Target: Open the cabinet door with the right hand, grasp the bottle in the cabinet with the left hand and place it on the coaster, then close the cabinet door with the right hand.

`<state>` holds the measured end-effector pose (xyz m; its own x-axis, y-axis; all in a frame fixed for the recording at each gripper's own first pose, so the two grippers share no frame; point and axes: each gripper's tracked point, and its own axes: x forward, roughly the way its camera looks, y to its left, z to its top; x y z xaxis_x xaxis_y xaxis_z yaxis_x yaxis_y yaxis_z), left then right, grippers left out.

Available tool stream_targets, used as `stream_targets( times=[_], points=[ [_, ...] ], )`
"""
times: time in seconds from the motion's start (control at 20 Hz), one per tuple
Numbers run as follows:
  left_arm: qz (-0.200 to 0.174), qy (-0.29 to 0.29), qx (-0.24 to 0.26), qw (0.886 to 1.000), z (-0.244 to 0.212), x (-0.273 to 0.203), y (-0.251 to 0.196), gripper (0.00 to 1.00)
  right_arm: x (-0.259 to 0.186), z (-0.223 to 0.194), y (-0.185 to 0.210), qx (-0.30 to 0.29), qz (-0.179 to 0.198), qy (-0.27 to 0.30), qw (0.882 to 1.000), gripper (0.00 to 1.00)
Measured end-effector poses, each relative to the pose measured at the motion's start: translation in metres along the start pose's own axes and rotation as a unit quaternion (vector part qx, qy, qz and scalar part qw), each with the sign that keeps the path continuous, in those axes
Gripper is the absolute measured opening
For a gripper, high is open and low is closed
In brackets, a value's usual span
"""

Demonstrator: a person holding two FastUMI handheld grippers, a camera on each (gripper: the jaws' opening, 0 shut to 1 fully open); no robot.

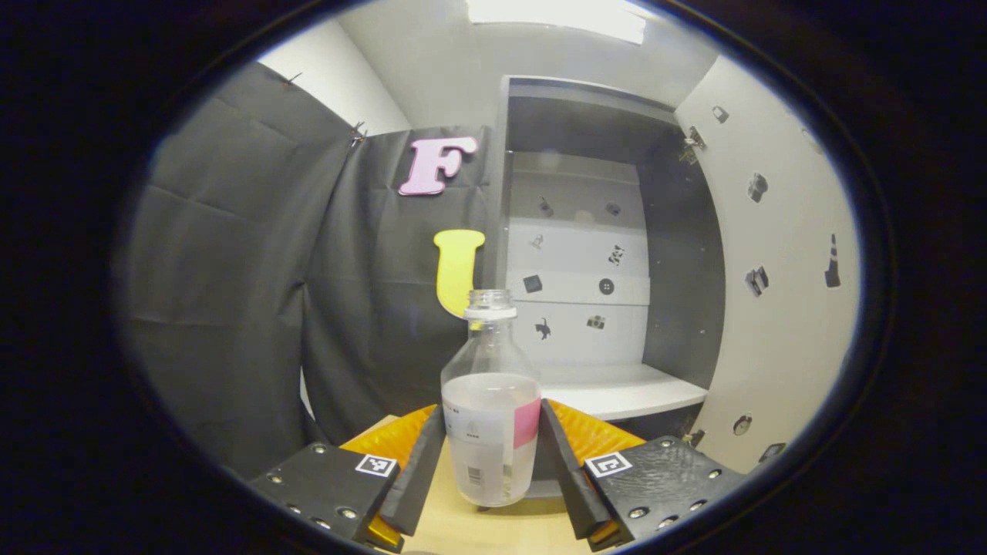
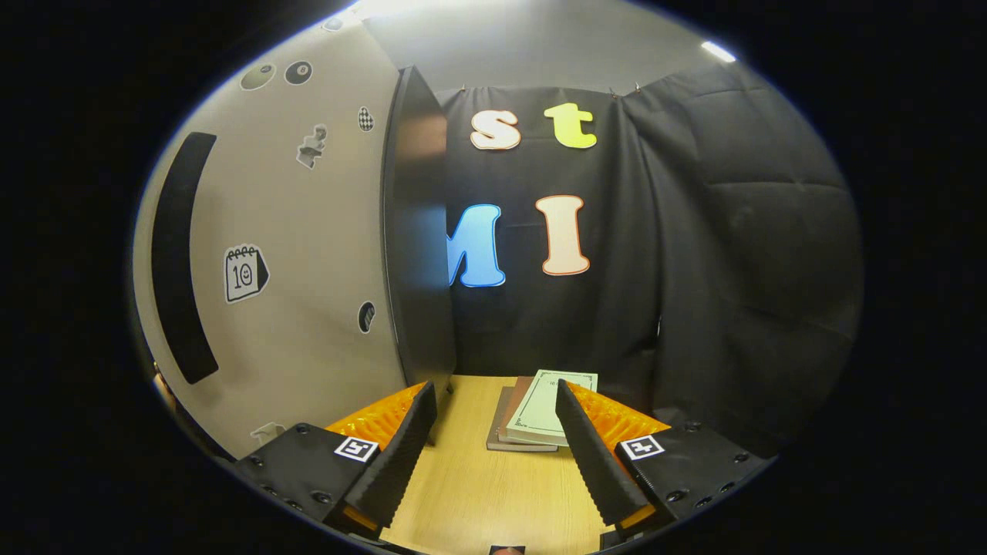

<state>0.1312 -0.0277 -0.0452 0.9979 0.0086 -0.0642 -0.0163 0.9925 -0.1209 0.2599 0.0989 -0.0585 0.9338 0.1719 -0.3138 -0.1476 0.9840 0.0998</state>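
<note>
In the left gripper view, the left gripper [image 1: 491, 462] pinches a clear plastic bottle [image 1: 491, 420] between its two fingers, one finger [image 1: 422, 462] pressed on each side of the lower body. The bottle stands upright, uncapped, with a white neck ring, a pink-edged label and a pale cloudy lower half (liquid or frosting, I cannot tell which). Its base is just above or on the light wooden tabletop [image 1: 493, 532]; contact is hidden by the curve of the lens.

Behind the bottle stands the cabinet [image 1: 586, 231], open, with a dark interior, a white back panel carrying small stickers and a white shelf [image 1: 624, 389] that sits behind and to the right of the bottle. The cabinet door [image 1: 779, 254] is swung wide to the right of the cabinet, its pale inner face dotted with stickers.

In the right gripper view, the right gripper [image 2: 493, 455] has its fingers spread apart with nothing between them, hovering over the same wooden tabletop [image 2: 478, 493]. The cabinet door [image 2: 308, 247] rises at the left of the gripper, showing a long dark handle [image 2: 179, 254] and a calendar sticker [image 2: 244, 273]. Ahead, between the fingertips, lies a small stack of books [image 2: 540, 420].
</note>
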Motion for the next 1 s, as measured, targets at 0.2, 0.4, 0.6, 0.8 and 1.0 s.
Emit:
stream_targets(
  times=[0.2, 0.4, 0.6, 0.8, 1.0],
  points=[
    [0.024, 0.011, -0.011, 1.0, -0.035, -0.033, 0.02, 0.72, -0.004, -0.002, -0.011, 0.011, -0.009, -0.001, 1.0, 0.98],
    [0.051, 0.024, -0.009, 0.998, -0.084, -0.055, 0.04, 0.72, -0.007, 0.002, -0.013, 0.02, -0.011, -0.004, 1.0, 0.98],
    [0.076, 0.04, -0.013, 0.996, -0.126, -0.072, 0.06, 0.72, -0.01, 0.005, -0.017, 0.027, -0.017, -0.012, 0.999, 0.98],
    [0.1, 0.059, -0.006, 0.993, -0.167, -0.075, 0.078, 0.72, -0.013, 0.003, -0.025, 0.038, -0.026, -0.004, 0.999, 0.98],
    [0.113, 0.074, 0.002, 0.991, -0.204, -0.075, 0.087, 0.73, -0.014, 0.002, -0.029, 0.025, -0.038, 0.002, 0.999, 0.98]
  ],
)
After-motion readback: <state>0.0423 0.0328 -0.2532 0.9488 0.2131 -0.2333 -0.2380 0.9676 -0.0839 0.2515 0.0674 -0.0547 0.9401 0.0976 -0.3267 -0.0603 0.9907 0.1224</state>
